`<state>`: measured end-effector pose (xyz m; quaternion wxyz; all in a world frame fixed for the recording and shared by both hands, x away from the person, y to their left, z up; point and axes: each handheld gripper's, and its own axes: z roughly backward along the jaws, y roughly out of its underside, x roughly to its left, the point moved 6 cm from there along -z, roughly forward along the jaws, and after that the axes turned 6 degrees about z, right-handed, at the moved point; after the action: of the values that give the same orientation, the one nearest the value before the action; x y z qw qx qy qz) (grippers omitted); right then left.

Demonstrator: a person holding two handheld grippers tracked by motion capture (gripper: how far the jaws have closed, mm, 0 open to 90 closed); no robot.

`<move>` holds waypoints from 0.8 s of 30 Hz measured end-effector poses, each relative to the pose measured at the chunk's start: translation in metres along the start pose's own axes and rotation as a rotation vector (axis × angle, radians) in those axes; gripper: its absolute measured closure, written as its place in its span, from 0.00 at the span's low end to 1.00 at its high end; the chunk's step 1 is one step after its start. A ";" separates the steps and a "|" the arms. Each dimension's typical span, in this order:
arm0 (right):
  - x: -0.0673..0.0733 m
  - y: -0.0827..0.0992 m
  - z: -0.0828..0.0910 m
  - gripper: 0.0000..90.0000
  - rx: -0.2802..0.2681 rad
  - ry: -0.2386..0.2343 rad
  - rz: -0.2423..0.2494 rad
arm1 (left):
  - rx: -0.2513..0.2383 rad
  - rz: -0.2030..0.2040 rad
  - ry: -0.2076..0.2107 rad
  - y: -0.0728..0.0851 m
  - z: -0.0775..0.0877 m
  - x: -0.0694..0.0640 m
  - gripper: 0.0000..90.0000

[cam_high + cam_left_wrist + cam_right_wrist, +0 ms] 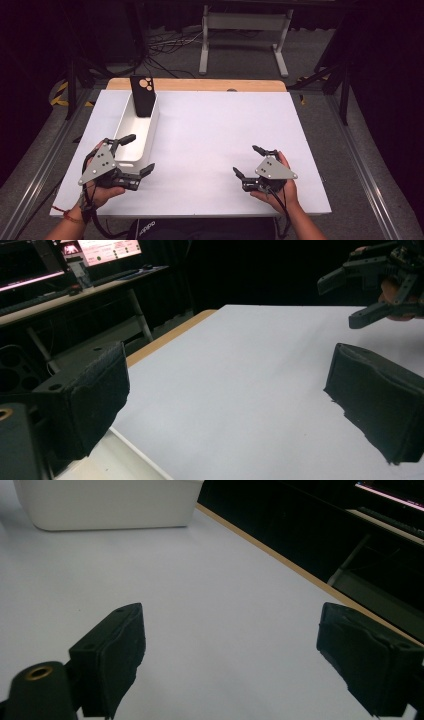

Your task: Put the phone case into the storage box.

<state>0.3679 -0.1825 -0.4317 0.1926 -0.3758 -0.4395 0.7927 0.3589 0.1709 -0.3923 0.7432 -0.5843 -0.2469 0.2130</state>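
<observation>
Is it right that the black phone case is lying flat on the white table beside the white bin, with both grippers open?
Not quite. The black phone case with round camera cutouts stands tilted inside the long white plastic bin, at its far end, as the high view shows. Both the left gripper and right gripper are open.

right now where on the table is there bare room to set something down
The wide white stretch between the white bin and the right gripper is bare, out to the table's far and right edges. It is crowded at the near left, where the left gripper flanks the bin holding a black phone case.
</observation>
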 end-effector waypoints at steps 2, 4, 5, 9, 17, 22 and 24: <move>0.000 0.000 0.000 0.15 0.001 0.002 0.005 | 0.013 -0.002 0.002 0.003 0.000 -0.002 0.05; 0.000 0.000 0.001 0.15 -0.001 0.004 0.002 | 0.012 0.000 0.004 0.005 0.001 -0.003 0.05; 0.000 -0.001 0.002 0.15 -0.001 0.006 0.002 | 0.014 -0.002 0.004 0.005 0.001 -0.004 0.05; 0.000 0.000 0.002 0.15 -0.001 0.004 0.003 | 0.018 -0.002 0.008 0.008 0.001 -0.007 0.05; 0.003 0.000 0.002 0.15 -0.001 -0.005 0.006 | 0.022 0.008 0.009 0.016 0.003 -0.011 0.05; 0.002 0.000 0.004 0.15 -0.003 -0.002 0.005 | 0.029 0.009 0.013 0.022 0.001 -0.013 0.06; 0.002 0.001 0.004 0.15 -0.003 -0.001 0.000 | 0.031 0.003 0.015 0.023 0.001 -0.013 0.06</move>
<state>0.3636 -0.1842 -0.4315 0.1917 -0.3758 -0.4407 0.7923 0.3473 0.1685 -0.4162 0.7537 -0.5745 -0.2372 0.2137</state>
